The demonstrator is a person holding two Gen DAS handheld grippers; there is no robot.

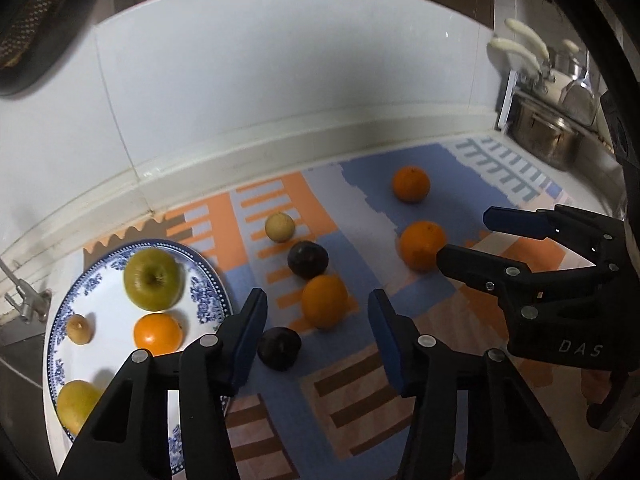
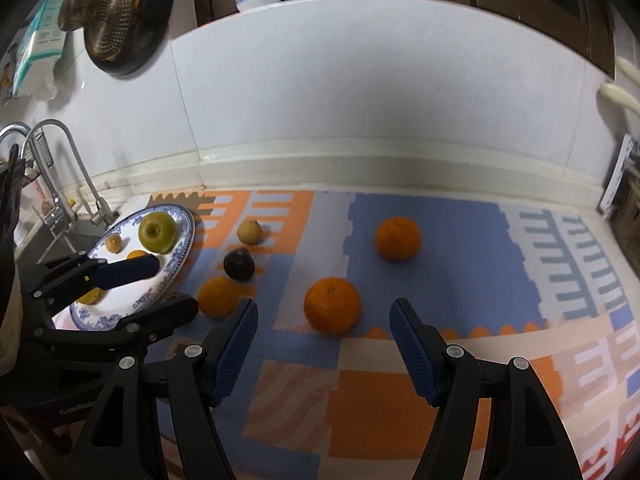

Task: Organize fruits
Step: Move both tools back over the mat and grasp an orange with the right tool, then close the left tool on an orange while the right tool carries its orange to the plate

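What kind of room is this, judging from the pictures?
Most likely a home kitchen counter: a curved metal faucet stands over a sink at the left, a steel cooking pot sits at the right, and white wall tiles run behind.

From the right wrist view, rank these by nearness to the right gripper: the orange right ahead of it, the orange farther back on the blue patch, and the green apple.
1. The near orange, just ahead of the open right gripper, roughly between its fingers.
2. The far orange, farther back and slightly right, on the blue patch of the mat.
3. The green apple, far left on the blue-and-white plate.
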